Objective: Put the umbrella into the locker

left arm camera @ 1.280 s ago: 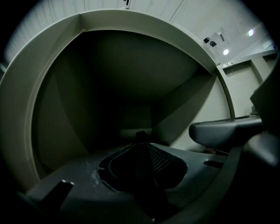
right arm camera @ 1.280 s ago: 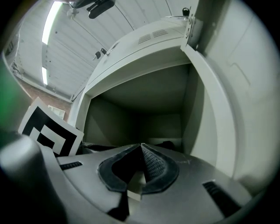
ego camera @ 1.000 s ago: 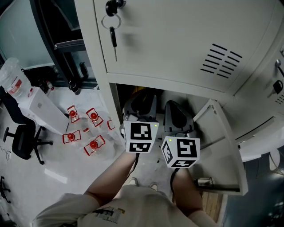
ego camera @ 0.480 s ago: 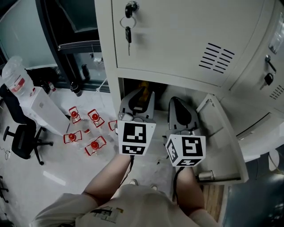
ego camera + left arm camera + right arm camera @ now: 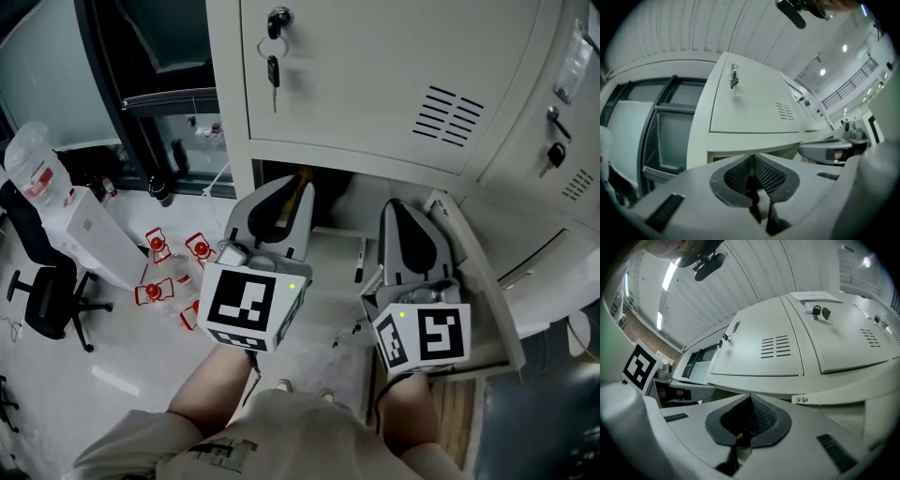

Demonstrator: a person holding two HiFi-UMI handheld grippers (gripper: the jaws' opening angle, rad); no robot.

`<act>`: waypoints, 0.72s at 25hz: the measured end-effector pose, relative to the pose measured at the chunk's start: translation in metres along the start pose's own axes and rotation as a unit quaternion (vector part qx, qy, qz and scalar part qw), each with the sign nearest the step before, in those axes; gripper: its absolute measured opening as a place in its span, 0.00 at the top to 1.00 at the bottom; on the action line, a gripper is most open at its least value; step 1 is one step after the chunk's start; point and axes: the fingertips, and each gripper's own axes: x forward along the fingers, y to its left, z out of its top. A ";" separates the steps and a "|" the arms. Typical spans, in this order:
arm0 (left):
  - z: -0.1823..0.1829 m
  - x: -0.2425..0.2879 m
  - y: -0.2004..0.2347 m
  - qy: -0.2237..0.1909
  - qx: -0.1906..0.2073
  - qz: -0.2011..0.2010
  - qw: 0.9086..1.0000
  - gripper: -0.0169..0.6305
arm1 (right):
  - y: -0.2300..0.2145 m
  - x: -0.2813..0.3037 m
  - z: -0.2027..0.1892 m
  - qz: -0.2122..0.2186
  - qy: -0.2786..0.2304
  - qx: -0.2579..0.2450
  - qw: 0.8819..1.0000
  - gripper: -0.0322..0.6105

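The grey locker's lower compartment (image 5: 330, 192) stands open, its door (image 5: 475, 281) swung out to the right. A slim yellow-brown piece (image 5: 302, 181), possibly the umbrella's handle, shows in the dark opening; the rest is hidden. My left gripper (image 5: 296, 185) is in front of the opening, its jaws closing with the tips nearly together and nothing between them. My right gripper (image 5: 395, 205) hangs beside the door, shut and empty. In the left gripper view the left gripper (image 5: 752, 157) points up at the closed upper door (image 5: 750, 105). The right gripper (image 5: 750, 397) also points at closed doors.
A key (image 5: 273, 67) hangs in the upper door's lock. On the floor to the left lie several red-capped items (image 5: 173, 274), a white box (image 5: 92, 234), a large plastic bottle (image 5: 28, 167) and an office chair (image 5: 42, 292). More lockers (image 5: 562, 141) stand to the right.
Both grippers have risen and drawn back from the lower compartment. The left jaws went from wide apart to nearly together. The yellow-brown piece stays inside the opening.
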 end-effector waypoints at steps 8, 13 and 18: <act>0.024 -0.041 0.003 -0.015 0.043 0.008 0.999 0.95 | 0.015 -0.034 0.037 0.017 -0.022 0.001 1.000 0.94; 0.022 -0.062 0.000 -0.018 0.033 0.002 0.999 0.96 | 0.019 -0.048 0.029 0.020 -0.010 -0.007 1.000 0.94; 0.012 -0.082 -0.006 -0.013 0.032 -0.015 0.999 0.96 | 0.026 -0.061 0.007 0.033 0.009 -0.010 0.999 0.94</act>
